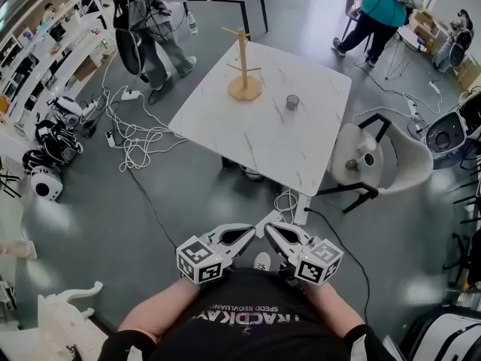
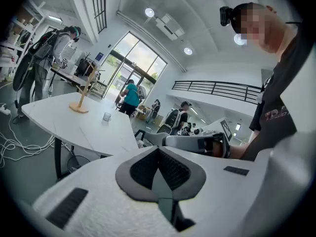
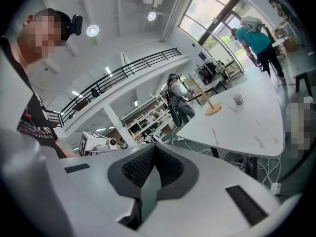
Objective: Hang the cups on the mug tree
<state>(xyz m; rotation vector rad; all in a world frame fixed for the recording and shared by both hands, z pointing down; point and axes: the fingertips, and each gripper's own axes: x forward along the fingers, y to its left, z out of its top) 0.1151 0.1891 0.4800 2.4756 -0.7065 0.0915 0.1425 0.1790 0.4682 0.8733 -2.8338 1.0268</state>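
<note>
One cup (image 1: 292, 102) sits well beyond left tool (image 1: 242, 238) and right tool (image 1: 277, 236).

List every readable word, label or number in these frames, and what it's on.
"TRACKDAY": large print on the person's black T-shirt, upside down in the head view.
"SPEED": starts the smaller line on that T-shirt; the rest is too blurred to read.
Cubes on the left gripper and right gripper: square markers only, no letters.
Anything else in the room: too small to read.
</note>
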